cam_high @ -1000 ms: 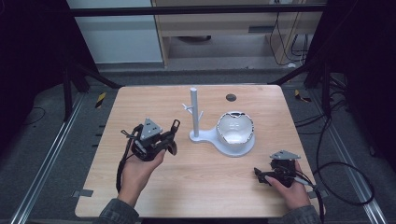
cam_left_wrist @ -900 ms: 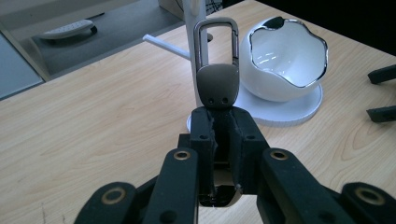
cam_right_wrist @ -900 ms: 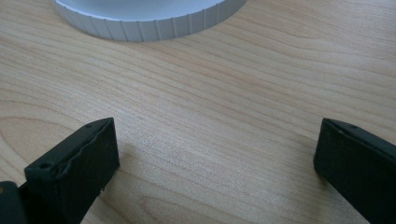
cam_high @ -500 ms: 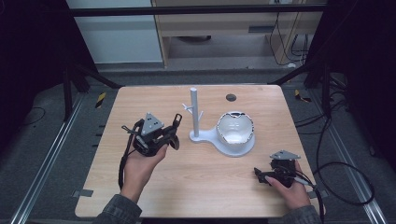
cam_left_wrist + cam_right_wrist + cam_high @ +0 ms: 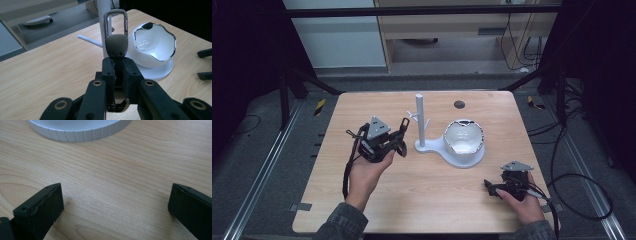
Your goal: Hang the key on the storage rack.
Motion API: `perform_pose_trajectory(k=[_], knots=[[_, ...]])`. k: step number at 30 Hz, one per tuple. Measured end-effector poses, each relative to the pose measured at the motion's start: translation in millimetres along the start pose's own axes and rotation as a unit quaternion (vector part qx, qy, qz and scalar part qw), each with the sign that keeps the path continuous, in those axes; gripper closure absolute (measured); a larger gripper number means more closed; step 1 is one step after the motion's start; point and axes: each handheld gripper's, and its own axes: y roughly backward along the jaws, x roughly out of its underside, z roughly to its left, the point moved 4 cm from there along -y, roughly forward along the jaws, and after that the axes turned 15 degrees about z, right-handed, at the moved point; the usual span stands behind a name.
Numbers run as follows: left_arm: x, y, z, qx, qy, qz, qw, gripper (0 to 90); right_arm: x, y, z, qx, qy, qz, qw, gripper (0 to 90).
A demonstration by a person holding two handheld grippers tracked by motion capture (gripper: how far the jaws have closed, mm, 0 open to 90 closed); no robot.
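Observation:
My left gripper (image 5: pixel 402 137) is held above the table's left middle, pointing toward the white stand's post (image 5: pixel 420 117). It is shut on a key ring (image 5: pixel 116 45) with a grey-brown tab and a silver carabiner loop, which stands upright out of the jaws just in front of the post (image 5: pixel 102 25). The stand's base carries a white bowl (image 5: pixel 463 137) with a shiny wavy rim (image 5: pixel 152 45). My right gripper (image 5: pixel 492 187) rests near the front right corner. It is open, with bare wood between its jaws (image 5: pixel 115 202).
The wooden table (image 5: pixel 362 210) has a small dark round hole (image 5: pixel 459 104) near its far edge. Short pegs stick out of the post at mid height. The stand's ribbed base edge (image 5: pixel 82 130) lies ahead of the right gripper. Dark floor and metal rails surround the table.
My left gripper, with the key ring, has drifted slightly away from the person, toward the post. The right gripper has kept still.

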Motion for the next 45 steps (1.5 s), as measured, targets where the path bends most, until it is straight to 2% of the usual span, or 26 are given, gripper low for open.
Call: perform_pose_trajectory(k=[10,22,31,44,45], knots=[[-4.7,-8.0,5.6,-0.001,0.008,0.005,1.0,80.7,0.1,0.0,0.1,0.0,0.0,0.0,1.0,0.4],[-7.8,-16.7,4.2,-0.004,-0.003,0.014,0.9999,80.6,0.0,0.0,0.0,0.0,0.0,0.0,1.0,0.5],[-10.1,-21.0,6.7,-0.004,0.003,0.015,0.9999,80.6,0.0,0.0,0.0,0.0,0.0,0.0,1.0,0.4],[-14.9,-28.8,6.2,-0.006,0.001,0.022,0.9997,80.6,0.1,0.1,0.1,0.0,0.0,0.001,1.0,0.4],[-15.2,-29.0,6.5,-0.008,-0.004,0.026,0.9996,80.7,0.0,0.0,-0.1,0.0,0.0,0.0,1.0,0.4]])
